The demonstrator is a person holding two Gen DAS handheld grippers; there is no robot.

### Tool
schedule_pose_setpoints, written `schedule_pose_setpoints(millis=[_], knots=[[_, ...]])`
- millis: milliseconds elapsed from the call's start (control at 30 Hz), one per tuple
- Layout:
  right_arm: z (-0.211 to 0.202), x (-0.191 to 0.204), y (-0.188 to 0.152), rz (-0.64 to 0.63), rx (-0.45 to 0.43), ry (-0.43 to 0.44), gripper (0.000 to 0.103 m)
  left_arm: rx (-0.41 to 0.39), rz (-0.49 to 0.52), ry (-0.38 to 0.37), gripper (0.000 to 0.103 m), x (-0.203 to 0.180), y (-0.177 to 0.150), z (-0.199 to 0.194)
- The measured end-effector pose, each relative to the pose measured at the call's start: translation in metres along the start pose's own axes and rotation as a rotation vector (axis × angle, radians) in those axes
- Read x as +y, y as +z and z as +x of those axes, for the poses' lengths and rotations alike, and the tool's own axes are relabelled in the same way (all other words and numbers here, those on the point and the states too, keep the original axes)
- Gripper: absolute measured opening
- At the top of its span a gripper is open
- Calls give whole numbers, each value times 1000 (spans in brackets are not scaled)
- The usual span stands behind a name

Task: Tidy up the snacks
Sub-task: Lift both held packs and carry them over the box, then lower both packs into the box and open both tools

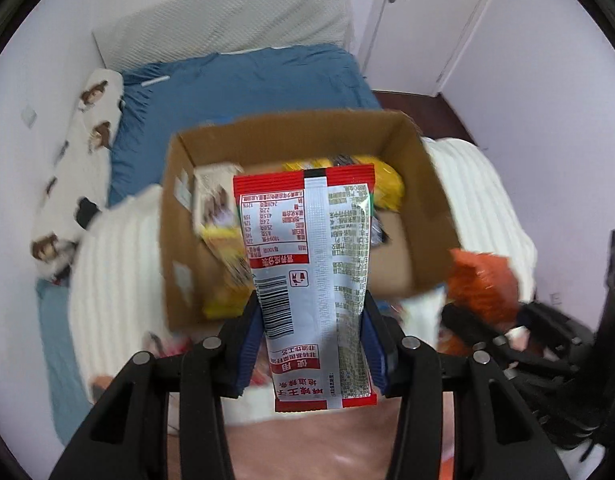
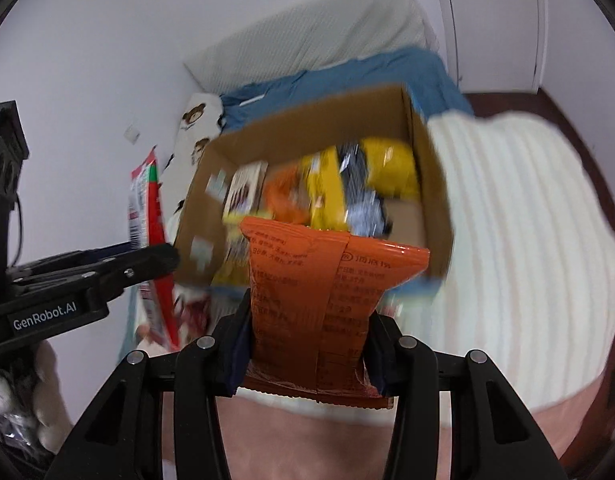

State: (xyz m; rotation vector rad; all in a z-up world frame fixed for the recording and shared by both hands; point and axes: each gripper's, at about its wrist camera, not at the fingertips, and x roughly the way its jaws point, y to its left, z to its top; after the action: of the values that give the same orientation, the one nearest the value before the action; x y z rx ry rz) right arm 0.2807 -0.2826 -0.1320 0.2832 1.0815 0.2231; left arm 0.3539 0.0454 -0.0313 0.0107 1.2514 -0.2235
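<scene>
My left gripper (image 1: pixel 313 344) pinched the red-and-white packet (image 1: pixel 307 264) by its lower edges; my right gripper (image 2: pixel 309 344) clamped the orange packet (image 2: pixel 327 300). The cardboard box (image 1: pixel 423 184), mid-frame in both views, already held yellow packets. Risks, as I judged them: a slick film slipping from either narrow pinch, or the two packets colliding over the box opening.
</scene>
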Motion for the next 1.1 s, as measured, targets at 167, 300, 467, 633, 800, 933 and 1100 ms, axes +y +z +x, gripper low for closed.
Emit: schedule_pose_setpoints(millis=[167,300,467,633,800,933,1100], knots=[[23,-6,47,11,30,-50,49,92,-7,96,43,37,43,37],[55,-15,71,13,84,-102,49,178,3,170,43,60,56,76],[84,-21,76,2,137,-147,49,284,8,228,44,80,58,128],[119,-24,76,0,237,-172,50,427,-5,243,51,91,49,170],[133,-18,70,-33,311,-185,89,431,-75,191,70,105,48,184],[133,-16,70,-45,318,-177,93,405,-127,150,79,111,48,179],[131,-14,68,-44,309,-198,94,381,-136,122,85,108,44,173]])
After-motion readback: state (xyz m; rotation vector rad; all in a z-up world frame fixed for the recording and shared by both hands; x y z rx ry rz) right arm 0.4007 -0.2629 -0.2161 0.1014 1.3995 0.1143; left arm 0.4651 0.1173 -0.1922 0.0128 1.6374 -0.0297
